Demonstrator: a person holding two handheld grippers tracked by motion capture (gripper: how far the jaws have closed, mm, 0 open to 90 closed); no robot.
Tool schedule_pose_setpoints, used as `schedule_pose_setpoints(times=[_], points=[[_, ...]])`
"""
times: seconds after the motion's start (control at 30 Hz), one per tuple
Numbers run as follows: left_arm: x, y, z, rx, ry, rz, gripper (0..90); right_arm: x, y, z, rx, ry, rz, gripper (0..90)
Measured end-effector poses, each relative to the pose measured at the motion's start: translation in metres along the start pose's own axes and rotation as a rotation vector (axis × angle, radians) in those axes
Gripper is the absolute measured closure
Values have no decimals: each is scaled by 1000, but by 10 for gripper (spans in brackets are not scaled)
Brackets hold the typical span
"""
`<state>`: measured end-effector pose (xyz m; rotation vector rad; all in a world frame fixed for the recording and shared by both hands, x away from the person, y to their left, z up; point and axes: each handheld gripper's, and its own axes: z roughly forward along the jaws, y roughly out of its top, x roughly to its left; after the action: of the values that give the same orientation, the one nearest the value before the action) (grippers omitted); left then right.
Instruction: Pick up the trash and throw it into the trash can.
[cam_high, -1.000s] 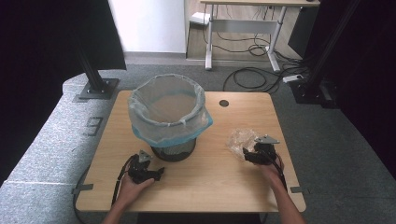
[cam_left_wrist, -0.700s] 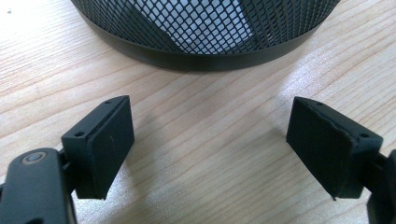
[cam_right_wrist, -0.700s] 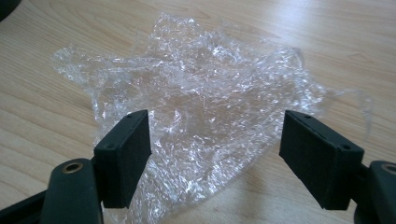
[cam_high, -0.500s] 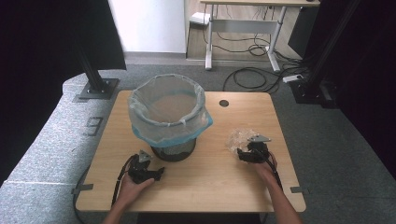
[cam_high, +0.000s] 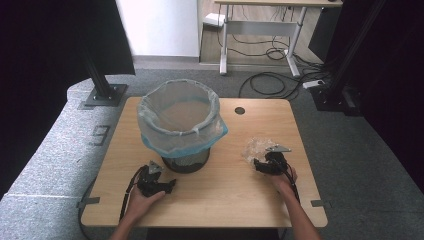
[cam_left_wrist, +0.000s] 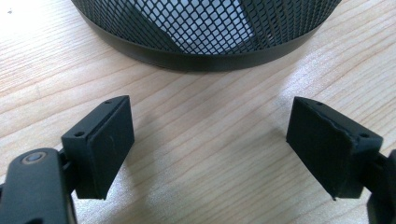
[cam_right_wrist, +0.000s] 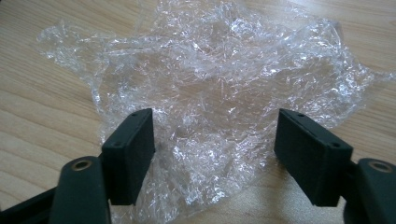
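While my right gripper (cam_right_wrist: 215, 154) is closing its jaws, the crumpled clear plastic film (cam_right_wrist: 210, 84) lies between them, not yet pinched. My left gripper (cam_left_wrist: 210, 149) rests spread before the black mesh bin (cam_left_wrist: 205, 28).

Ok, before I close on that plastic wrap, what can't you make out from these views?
- Bin floor: in the high view, the liner bag and rim of the mesh bin hide whatever lies inside.
- Plastic wrap: in the right gripper view, its near edge is cut off by the frame bottom, between the jaws of the right gripper.
- Left gripper: the mesh bin's top is cut off by the upper edge.
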<state>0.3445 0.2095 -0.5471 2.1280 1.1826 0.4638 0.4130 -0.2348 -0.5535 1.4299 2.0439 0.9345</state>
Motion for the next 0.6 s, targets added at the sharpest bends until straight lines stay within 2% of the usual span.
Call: schedule_pose_setpoints(times=[0.03, 0.17, 0.3, 0.4, 0.6], points=[[0, 0, 0, 0, 0, 0, 149, 0, 0, 0, 0, 0, 0, 329], [0, 0, 0, 0, 0, 0, 149, -1, 0, -1, -2, -17, 16, 437], [0, 0, 0, 0, 0, 0, 149, -4, 1, -3, 2, -23, 22, 591], [0, 0, 0, 0, 0, 0, 149, -7, 3, -5, 18, -1, 7, 721], [0, 0, 0, 0, 0, 0, 149, -5, 6, -8, 28, 3, -49, 768]])
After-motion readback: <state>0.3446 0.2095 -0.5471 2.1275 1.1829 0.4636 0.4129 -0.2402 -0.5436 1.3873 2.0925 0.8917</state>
